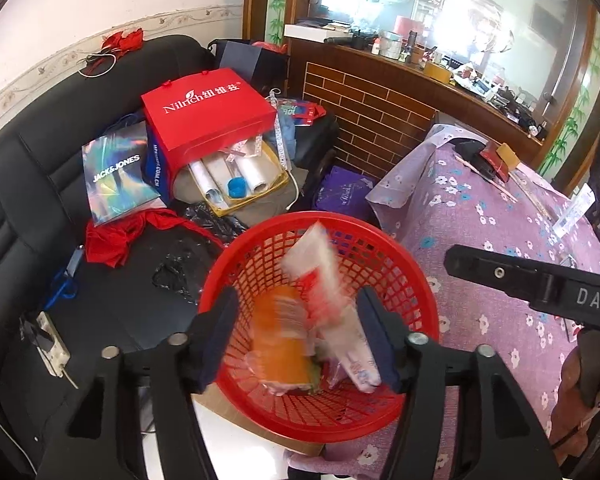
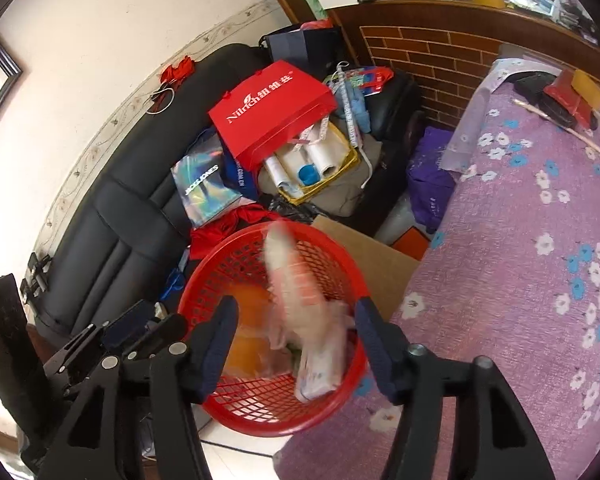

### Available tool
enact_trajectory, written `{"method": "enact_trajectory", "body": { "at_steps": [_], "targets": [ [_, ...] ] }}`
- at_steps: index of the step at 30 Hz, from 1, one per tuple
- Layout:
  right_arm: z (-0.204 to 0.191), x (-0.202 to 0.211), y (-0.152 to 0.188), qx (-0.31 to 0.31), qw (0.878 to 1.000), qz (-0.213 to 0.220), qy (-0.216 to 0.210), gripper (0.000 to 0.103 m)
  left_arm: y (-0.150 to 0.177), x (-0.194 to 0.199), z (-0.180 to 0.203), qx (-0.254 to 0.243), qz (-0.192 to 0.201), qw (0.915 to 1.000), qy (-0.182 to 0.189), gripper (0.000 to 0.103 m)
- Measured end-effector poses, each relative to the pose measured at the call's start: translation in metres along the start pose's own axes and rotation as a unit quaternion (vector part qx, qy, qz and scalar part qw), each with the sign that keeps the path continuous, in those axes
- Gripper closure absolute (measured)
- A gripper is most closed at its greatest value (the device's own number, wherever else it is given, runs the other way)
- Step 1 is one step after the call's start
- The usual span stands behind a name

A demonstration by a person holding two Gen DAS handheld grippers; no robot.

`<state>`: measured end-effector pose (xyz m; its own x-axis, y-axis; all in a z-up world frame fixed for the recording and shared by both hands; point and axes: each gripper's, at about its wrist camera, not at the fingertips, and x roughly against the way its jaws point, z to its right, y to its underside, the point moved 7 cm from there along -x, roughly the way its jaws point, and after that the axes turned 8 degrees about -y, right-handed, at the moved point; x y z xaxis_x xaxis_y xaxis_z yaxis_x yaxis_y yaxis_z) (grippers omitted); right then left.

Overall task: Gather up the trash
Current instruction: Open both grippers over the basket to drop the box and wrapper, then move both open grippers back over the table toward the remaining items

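Observation:
A red mesh basket [image 1: 414,268] [image 2: 342,258] stands on the floor between a black sofa and a table. My left gripper [image 1: 296,320] hangs over it, open. An orange packet [image 1: 280,340] and a white-and-red wrapper [image 1: 320,272] show blurred between its fingers, inside the basket, with no pad pressing on them. My right gripper [image 2: 296,320] is also open above the basket. A blurred white-and-red wrapper [image 2: 296,284] drops between its fingers, and the orange packet [image 2: 252,308] lies lower left of it. Neither gripper holds anything.
The table under a purple flowered cloth [image 1: 500,208] [image 2: 520,220] borders the basket on the right. The black sofa [image 1: 40,184] carries a red Nilrich bag [image 1: 208,116] and other bags. A cardboard sheet [image 2: 364,252] lies behind the basket. A brick-faced counter [image 1: 364,104] stands behind.

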<state>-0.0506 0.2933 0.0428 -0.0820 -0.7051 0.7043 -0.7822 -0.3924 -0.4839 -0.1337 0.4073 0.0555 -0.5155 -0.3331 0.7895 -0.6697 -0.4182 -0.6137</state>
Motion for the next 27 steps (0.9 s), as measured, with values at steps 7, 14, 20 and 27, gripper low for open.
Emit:
{"method": "enact_trajectory", "body": {
  "at_steps": [7,14,20,27],
  "targets": [
    [0.035,0.032,0.024,-0.041,0.999,0.012,0.025,0.036,0.006,-0.002,0.025,-0.014,-0.009,0.9997,0.019,0.04],
    [0.07,0.066,0.052,-0.059,0.996,0.017,0.068,0.035,0.014,0.003,0.068,-0.042,-0.01,0.9985,0.033,0.037],
    [0.098,0.104,0.066,-0.051,0.991,0.042,0.116,0.035,0.028,0.015,0.106,-0.066,-0.009,0.9971,0.036,0.036],
    [0.147,0.156,0.092,-0.063,0.977,0.078,0.187,0.036,0.056,0.035,0.139,-0.089,-0.008,0.9956,0.031,0.036]
  ]
}}
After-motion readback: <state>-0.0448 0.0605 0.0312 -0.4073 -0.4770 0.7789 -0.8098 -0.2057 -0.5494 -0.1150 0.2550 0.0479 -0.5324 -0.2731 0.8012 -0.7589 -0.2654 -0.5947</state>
